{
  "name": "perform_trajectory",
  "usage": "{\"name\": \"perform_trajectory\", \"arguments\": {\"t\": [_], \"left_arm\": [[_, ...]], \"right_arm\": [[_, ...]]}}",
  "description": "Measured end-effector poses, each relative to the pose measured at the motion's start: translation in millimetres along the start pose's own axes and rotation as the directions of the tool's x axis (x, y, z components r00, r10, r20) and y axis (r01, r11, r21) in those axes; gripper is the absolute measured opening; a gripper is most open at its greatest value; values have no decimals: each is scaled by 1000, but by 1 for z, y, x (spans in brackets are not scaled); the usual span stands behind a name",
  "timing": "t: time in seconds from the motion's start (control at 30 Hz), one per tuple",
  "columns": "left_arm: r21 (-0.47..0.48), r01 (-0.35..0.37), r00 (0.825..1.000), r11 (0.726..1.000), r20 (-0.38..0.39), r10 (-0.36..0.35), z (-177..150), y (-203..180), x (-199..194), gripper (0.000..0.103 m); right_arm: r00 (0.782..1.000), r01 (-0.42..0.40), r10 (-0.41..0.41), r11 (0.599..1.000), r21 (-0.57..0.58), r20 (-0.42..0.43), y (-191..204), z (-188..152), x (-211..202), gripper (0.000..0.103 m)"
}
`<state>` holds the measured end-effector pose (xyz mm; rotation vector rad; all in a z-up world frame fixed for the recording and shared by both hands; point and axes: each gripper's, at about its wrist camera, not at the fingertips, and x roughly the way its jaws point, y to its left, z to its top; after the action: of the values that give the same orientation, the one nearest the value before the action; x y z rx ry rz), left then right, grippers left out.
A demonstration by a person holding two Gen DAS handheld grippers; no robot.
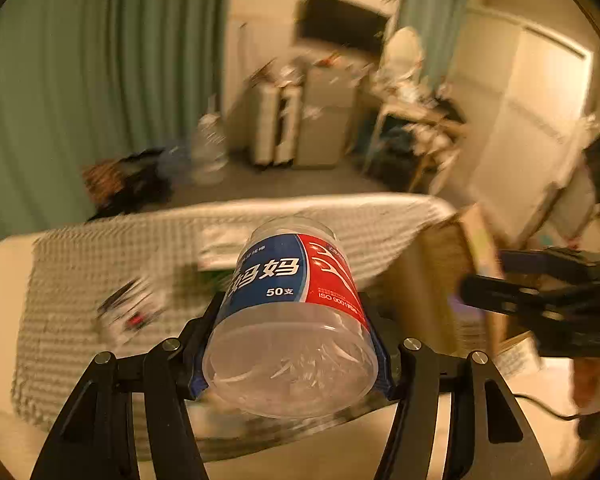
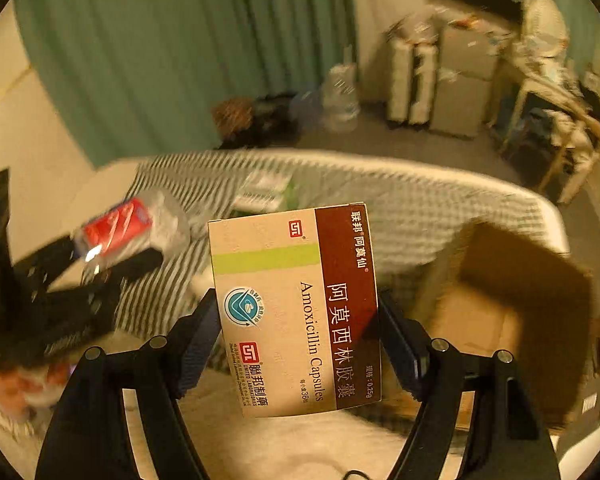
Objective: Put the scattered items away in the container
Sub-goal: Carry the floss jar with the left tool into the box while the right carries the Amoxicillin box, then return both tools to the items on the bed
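Note:
My left gripper (image 1: 294, 350) is shut on a clear plastic jar (image 1: 292, 320) with a blue and red label, held lying on its side above the bed. My right gripper (image 2: 298, 338) is shut on a beige and maroon Amoxicillin box (image 2: 300, 312), held upright in the air. An open cardboard box (image 2: 500, 312) stands at the bed's right side; in the left wrist view the cardboard box (image 1: 440, 280) is to the right of the jar. The right gripper (image 1: 540, 300) shows at the right edge of the left wrist view, and the left gripper with the jar (image 2: 120, 232) at the left of the right wrist view.
A checked blanket (image 1: 100, 264) covers the bed. On it lie a small blurred packet (image 1: 132, 312) and a flat white and green package (image 2: 264, 192). Beyond the bed are green curtains (image 1: 80, 80), bags on the floor (image 2: 256, 120), suitcases (image 2: 412, 80) and a cluttered desk (image 1: 420, 120).

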<state>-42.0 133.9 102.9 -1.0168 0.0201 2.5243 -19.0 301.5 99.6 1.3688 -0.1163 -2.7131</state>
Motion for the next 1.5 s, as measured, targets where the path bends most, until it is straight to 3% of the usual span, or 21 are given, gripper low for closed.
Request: {"name": "perform_trajectory", "arguments": {"t": [0.17,0.3,0.4,0.57,0.6,0.7,0.87,1.0,1.1,1.2,1.3,1.37,1.5], "left_arm": [[51,110,993,993,41,-112,18,-81,11,62],[39,185,983,982,5,-186,9,-132,52,62],[79,229,973,970,-35,-226,-4,-162,83,62],[194,227,972,954,-103,-210,-30,-213,125,63],[215,223,973,951,-115,-202,-34,-219,133,65],[242,167,981,956,-142,-136,-43,-224,143,101],[190,166,985,968,-87,-151,-38,-202,124,101],[154,141,990,978,-17,-140,-14,-166,87,101],[155,44,996,987,70,-55,6,-127,51,103],[124,-61,991,990,129,45,19,-76,19,103],[94,-149,981,984,136,136,21,-22,-2,103],[71,-236,965,969,130,226,14,21,-14,103],[10,-318,944,948,96,315,-13,91,-20,103]], "right_arm": [[991,113,-120,989,98,66,-68,1,-45,76],[969,239,-247,957,165,24,-122,-8,-43,76],[970,239,-244,941,240,-8,-160,-18,-32,76],[970,241,-239,917,319,-46,-202,-29,-2,78],[973,225,-225,907,355,-44,-212,-29,4,78],[977,199,-211,872,447,-24,-236,-31,7,93],[977,183,-211,865,468,8,-248,-34,1,96],[980,149,-191,889,434,55,-230,-27,-10,96],[976,140,-193,912,385,103,-201,-19,-24,96],[975,102,-158,941,324,153,-167,-6,-36,96],[977,58,-106,967,250,186,-123,2,-43,96],[978,37,-76,980,198,194,-92,6,-42,96],[978,-13,-12,993,117,207,-30,9,-23,96]]}}
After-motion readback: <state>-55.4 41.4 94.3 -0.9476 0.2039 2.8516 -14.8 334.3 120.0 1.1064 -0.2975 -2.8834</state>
